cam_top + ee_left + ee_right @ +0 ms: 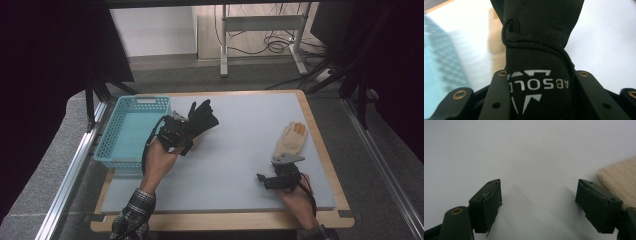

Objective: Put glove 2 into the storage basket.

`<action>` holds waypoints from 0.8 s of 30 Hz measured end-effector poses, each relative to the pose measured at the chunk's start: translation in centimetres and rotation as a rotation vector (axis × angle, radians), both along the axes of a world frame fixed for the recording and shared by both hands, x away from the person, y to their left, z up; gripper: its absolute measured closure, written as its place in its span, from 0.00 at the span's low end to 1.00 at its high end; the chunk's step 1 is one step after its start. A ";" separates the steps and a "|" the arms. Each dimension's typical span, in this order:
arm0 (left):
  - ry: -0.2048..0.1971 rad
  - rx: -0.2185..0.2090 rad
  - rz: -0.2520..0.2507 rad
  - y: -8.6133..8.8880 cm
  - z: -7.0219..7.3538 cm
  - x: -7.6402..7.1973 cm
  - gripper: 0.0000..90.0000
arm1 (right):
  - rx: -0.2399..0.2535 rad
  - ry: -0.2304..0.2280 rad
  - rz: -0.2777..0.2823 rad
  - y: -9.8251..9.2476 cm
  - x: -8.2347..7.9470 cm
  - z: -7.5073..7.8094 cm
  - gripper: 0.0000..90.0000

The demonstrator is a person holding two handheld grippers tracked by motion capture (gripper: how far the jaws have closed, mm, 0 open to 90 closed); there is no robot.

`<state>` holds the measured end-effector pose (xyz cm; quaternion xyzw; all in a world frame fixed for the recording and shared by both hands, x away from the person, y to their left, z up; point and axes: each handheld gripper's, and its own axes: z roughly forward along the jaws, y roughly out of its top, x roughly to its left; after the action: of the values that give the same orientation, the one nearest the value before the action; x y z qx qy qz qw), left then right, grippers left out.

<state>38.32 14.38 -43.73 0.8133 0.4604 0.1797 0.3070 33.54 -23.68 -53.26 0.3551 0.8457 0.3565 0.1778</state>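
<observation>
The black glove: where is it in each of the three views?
High view: the black glove is left of centre, held by the left gripper beside the blue basket.
Left gripper view: it fills the centre, clamped between the jaws.
Right gripper view: not in it.
Shared landmark: the pale grey table mat, also behind the glove and under the open right gripper.

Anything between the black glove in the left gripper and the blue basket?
Nothing visible. The left gripper is shut on the black glove, held just beside the blue basket, whose open top looks empty. The beige glove lies far off by the right gripper.
</observation>
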 end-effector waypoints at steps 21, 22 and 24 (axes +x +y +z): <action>0.017 0.003 0.297 11.9 0.1 1.1 0.72 | 0.001 0.000 0.000 0.0 0.0 0.0 0.23; 0.026 0.007 0.309 12.4 0.0 1.2 0.72 | 0.001 0.000 -0.001 0.0 0.0 0.0 0.23; 0.042 0.009 0.336 13.4 -0.3 1.5 0.72 | 0.001 0.000 -0.001 0.0 0.0 0.0 0.23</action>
<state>39.77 27.83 -44.06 0.7298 0.5954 0.2137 0.2594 33.54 -23.68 -53.26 0.3554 0.8454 0.3568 0.1778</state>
